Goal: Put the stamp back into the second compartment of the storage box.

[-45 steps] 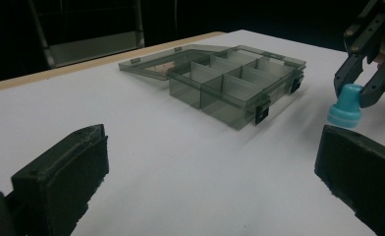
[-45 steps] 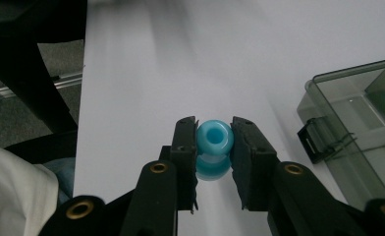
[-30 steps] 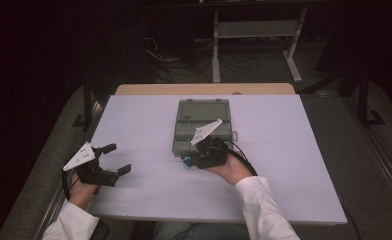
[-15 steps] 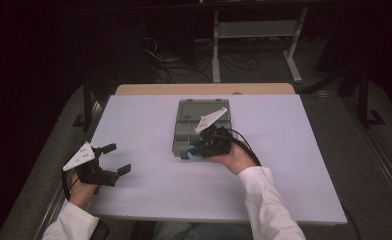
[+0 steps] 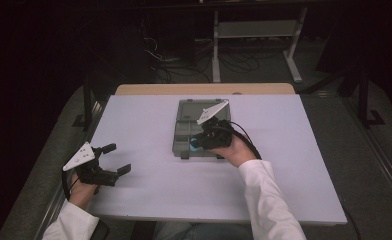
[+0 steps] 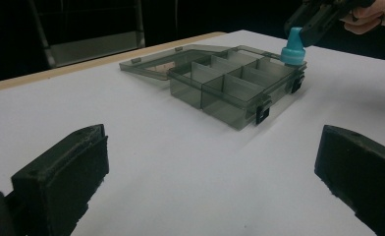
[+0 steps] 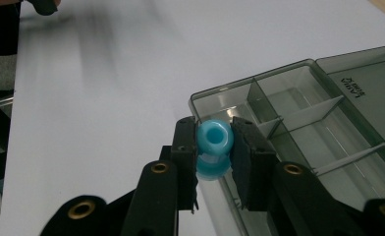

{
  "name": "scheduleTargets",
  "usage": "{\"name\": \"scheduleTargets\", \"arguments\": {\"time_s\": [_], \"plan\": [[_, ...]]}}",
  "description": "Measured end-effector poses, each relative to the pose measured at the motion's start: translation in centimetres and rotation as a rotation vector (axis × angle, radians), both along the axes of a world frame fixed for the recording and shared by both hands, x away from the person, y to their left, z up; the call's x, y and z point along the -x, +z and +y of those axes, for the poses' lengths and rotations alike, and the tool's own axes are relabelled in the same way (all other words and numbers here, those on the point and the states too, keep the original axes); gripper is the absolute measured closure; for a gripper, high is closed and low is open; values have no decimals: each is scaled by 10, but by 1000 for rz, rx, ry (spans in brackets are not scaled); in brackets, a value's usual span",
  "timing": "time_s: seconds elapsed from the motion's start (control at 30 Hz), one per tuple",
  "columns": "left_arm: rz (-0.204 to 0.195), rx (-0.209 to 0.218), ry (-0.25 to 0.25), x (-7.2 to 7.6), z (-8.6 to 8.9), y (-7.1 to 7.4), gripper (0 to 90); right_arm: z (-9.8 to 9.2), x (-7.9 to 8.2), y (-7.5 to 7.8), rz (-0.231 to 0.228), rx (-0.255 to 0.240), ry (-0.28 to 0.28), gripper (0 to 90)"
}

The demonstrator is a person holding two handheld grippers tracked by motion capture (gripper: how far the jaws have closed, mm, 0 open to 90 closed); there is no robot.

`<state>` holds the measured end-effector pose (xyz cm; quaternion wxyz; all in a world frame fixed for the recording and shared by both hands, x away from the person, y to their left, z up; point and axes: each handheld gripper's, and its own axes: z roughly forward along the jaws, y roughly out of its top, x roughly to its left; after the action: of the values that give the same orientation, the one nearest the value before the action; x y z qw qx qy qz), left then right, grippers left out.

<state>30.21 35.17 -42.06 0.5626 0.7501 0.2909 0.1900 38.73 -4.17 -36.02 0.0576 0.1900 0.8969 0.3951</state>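
From the high view, the right gripper (image 5: 200,145) hangs over the near end of the grey compartment box (image 5: 186,130), which lies open in the middle of the white surface (image 5: 284,165) with its lid folded back toward the far edge. A bit of blue, the small blue piece (image 5: 195,146), shows at the jaw tips above the box's near compartments. The step in hand looks like dropping that piece into one of the cells. I'd say the thing to do is centre it over a single compartment, clear of the dividers, bring it low, and only then let the jaws part, since a light plastic part could bounce out. The left gripper (image 5: 115,160) rests well apart at the near left, jaws wide and holding nothing.

In the left gripper view, its two black jaws stand far apart with bare surface between them. Beyond, the compartment box (image 6: 230,86) sits with its latches facing this way, and the small blue piece (image 6: 292,49) hangs from the right gripper (image 6: 306,34) just above the box's far right corner.

In the right gripper view, the jaws are clamped on the small blue piece (image 7: 214,142), one pad on each side of its narrow waist, its open round end facing the camera. It sits right over the corner wall of the compartment box (image 7: 298,128), so it wants shifting inward over the cell.
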Motion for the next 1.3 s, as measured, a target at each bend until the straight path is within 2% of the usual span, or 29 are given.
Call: {"name": "scheduleTargets", "arguments": {"time_s": [0.03,0.1,0.77,1.3], "plan": [[0,0,0,0,0,0,0,0,-2,0,-6,-1,1,716],[-1,-1,-1,0,0,0,0,0,-2,3,30,-5,-25,716],[0,0,-1,0,0,0,0,-5,-35,6,37,17,-78,717],[-1,1,-2,0,0,0,0,6,-55,13,22,37,-88,717]]}}
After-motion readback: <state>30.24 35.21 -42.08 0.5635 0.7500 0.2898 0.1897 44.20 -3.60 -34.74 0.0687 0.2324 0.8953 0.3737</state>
